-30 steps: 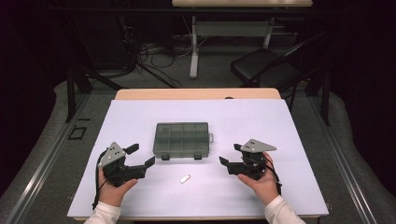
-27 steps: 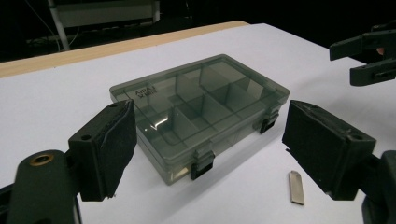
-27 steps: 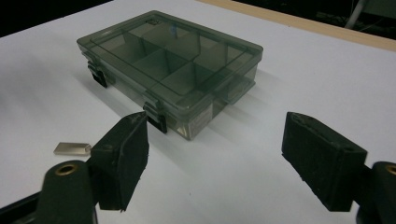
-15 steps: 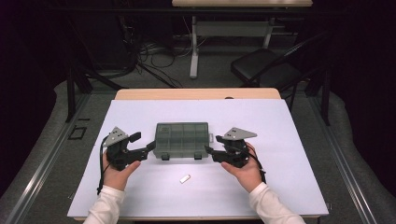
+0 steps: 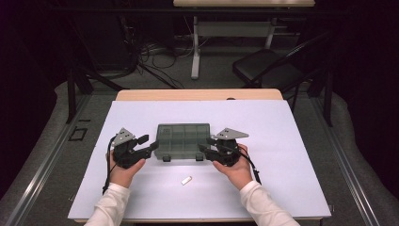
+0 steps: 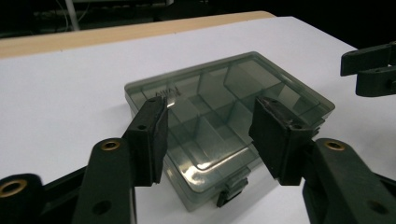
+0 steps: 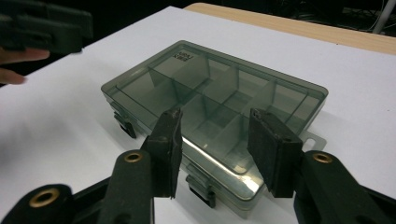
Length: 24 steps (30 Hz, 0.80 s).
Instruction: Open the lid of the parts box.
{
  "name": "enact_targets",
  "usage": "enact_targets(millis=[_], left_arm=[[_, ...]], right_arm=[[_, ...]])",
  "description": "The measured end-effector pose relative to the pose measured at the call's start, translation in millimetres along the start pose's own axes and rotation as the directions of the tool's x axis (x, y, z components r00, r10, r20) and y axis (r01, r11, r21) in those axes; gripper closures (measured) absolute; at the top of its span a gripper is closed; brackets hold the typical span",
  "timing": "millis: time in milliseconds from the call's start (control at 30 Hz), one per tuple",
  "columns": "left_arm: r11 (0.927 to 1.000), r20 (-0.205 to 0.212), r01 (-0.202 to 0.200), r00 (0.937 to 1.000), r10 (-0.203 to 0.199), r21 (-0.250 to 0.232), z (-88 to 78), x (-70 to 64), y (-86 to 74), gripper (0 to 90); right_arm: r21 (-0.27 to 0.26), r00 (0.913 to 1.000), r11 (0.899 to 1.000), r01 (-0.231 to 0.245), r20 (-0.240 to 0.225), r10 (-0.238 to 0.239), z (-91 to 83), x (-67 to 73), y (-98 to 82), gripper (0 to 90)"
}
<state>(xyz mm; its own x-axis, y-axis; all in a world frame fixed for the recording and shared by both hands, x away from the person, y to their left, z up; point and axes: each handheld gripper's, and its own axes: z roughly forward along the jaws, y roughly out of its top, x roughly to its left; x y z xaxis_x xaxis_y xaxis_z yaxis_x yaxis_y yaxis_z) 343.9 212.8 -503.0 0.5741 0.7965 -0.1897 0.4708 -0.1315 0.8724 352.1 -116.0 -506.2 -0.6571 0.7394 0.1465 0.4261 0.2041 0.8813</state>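
Scene: white worktop [image 5: 282, 141] in a dark room | Thing: smoked-plastic compartment box [image 5: 182, 140], lid shut, long axis crosswise, between 2 claws | left claw [image 5: 149, 145] and right claw [image 5: 205, 147]: half-open, just been closing, gripping nothing, flanking the box ends equally near.

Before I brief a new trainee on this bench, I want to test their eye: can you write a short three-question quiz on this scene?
1. True or false: the lid of the compartment box is closed.
2. The small white piece lies: A) inside the box, B) on the white table cover nearer the person than the box, C) between the jaws of the left gripper.
3. At which end of the box is the right gripper in the high view?

Key: 1 true. 2 B. 3 Its right end; the left gripper is at the left end, and both have been closing their jaws, not yet pressing on the box.
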Motion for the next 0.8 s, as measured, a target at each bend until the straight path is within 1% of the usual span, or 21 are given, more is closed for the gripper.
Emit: enact_targets(millis=[33, 67, 100, 133, 167, 200, 233, 300, 333, 400, 433, 467, 500, 533, 567, 600, 700, 733, 767, 800], left_arm=[[1.0000, 0.000, 0.000, 1.0000, 0.000, 0.000, 0.0, 0.0, 0.0, 47.4], [0.9994, 0.035, 0.035, 0.9988, -0.035, 0.007, 1.3, 1.2, -4.3, 48.6], [0.9990, 0.044, 0.044, 0.9981, -0.044, 0.000, 1.9, 0.9, -6.5, 49.7], [0.9991, 0.047, 0.043, 0.9980, -0.043, 0.000, 2.1, 1.0, -8.3, 51.1], [0.9986, 0.047, 0.052, 0.9975, -0.052, -0.001, 2.8, 0.2, -9.8, 51.2], [0.9986, 0.054, 0.053, 0.9971, -0.053, -0.002, 3.1, -0.7, -10.8, 51.6], [0.9989, 0.056, 0.047, 0.9974, -0.046, -0.005, 3.6, -1.8, -11.7, 52.6], [0.9989, 0.057, 0.046, 0.9973, -0.046, 0.008, 4.3, -3.4, -13.0, 54.3], [0.9990, 0.055, 0.043, 0.9975, -0.044, 0.007, 4.7, -3.9, -14.0, 54.3], [0.9985, 0.053, 0.049, 0.9973, -0.050, 0.026, 5.7, -3.6, -16.3, 54.8], [0.9981, 0.055, 0.054, 0.9970, -0.055, 0.031, 6.5, -3.7, -17.8, 54.8], [0.9972, 0.061, 0.058, 0.9963, -0.061, 0.047, 6.7, -3.4, -19.1, 55.2], [0.9954, 0.066, 0.070, 0.9950, -0.075, 0.065, 7.5, -3.9, -20.3, 57.0], [0.9948, 0.062, 0.067, 0.9955, -0.072, 0.077, 8.2, -4.7, -21.6, 58.3], [0.9944, 0.052, 0.059, 0.9966, -0.064, 0.087, 8.9, -6.4, -22.7, 59.6], [0.9942, 0.048, 0.045, 0.9976, -0.050, 0.097, 9.5, -7.6, -23.4, 61.8], [0.9938, 0.029, 0.021, 0.9993, -0.024, 0.109, 9.8, -12.6, -24.2, 69.1], [0.9938, 0.029, 0.021, 0.9993, -0.024, 0.109, 9.8, -12.6, -24.2, 72.1], [0.9920, 0.016, 0.008, 0.9998, -0.010, 0.126, 10.6, -14.9, -25.2, 76.1], [0.9910, 0.014, 0.011, 0.9998, -0.013, 0.134, 11.2, -15.7, -25.6, 79.2]], right_arm=[[0.000, 1.0000, 1.000, 0.000, 0.000, 0.000, 0.0, 0.0, 0.0, 55.0], [-0.023, 0.9999, 1.000, -0.010, -0.005, 0.010, 1.3, 2.3, -3.2, 54.9], [-0.023, 0.9998, 1.000, -0.013, -0.015, 0.013, 1.4, 2.8, -4.2, 54.9], [-0.034, 0.9998, 0.999, -0.014, -0.016, 0.014, 2.2, 3.4, -6.0, 54.9], [-0.043, 0.9998, 0.999, -0.015, -0.015, 0.015, 2.9, 4.0, -8.0, 54.6], [-0.050, 0.9997, 0.999, -0.012, -0.022, 0.011, 3.5, 4.0, -9.8, 54.1], [-0.046, 0.9995, 0.999, -0.010, -0.029, 0.008, 3.7, 4.2, -11.1, 54.0], [-0.028, 0.9996, 1.000, -0.003, -0.028, 0.003, 4.0, 4.7, -12.8, 53.8], [-0.019, 0.9994, 1.000, -0.012, -0.032, 0.012, 4.1, 4.8, -13.7, 53.8], [-0.004, 0.9997, 1.000, -0.022, -0.014, 0.022, 3.6, 5.3, -16.3, 54.3], [0.005, 0.9999, 1.000, -0.017, -0.001, 0.017, 3.2, 5.0, -17.9, 55.8], [0.013, 0.9997, 1.000, -0.023, 0.006, 0.023, 3.0, 4.8, -19.7, 57.0], [0.022, 0.9996, 0.999, -0.027, 0.009, 0.026, 3.0, 4.5, -21.6, 58.5], [0.029, 0.9994, 0.999, -0.026, 0.024, 0.026, 2.4, 4.5, -23.6, 61.5], [0.025, 0.9990, 0.999, -0.028, 0.036, 0.027, 2.2, 4.6, -25.7, 64.7], [0.034, 0.9988, 0.999, -0.027, 0.040, 0.026, 1.6, 4.1, -27.0, 67.6], [0.035, 0.9986, 0.999, -0.032, 0.043, 0.031, 0.6, 4.6, -30.1, 76.6], [0.038, 0.9991, 0.999, -0.027, 0.034, 0.026, 0.4, 5.0, -30.9, 79.0], [0.034, 0.9992, 0.999, -0.022, 0.035, 0.020, 0.9, 6.4, -32.0, 81.5], [0.043, 0.9992, 0.999, -0.013, 0.039, 0.011, 1.5, 8.0, -33.4, 83.4]])
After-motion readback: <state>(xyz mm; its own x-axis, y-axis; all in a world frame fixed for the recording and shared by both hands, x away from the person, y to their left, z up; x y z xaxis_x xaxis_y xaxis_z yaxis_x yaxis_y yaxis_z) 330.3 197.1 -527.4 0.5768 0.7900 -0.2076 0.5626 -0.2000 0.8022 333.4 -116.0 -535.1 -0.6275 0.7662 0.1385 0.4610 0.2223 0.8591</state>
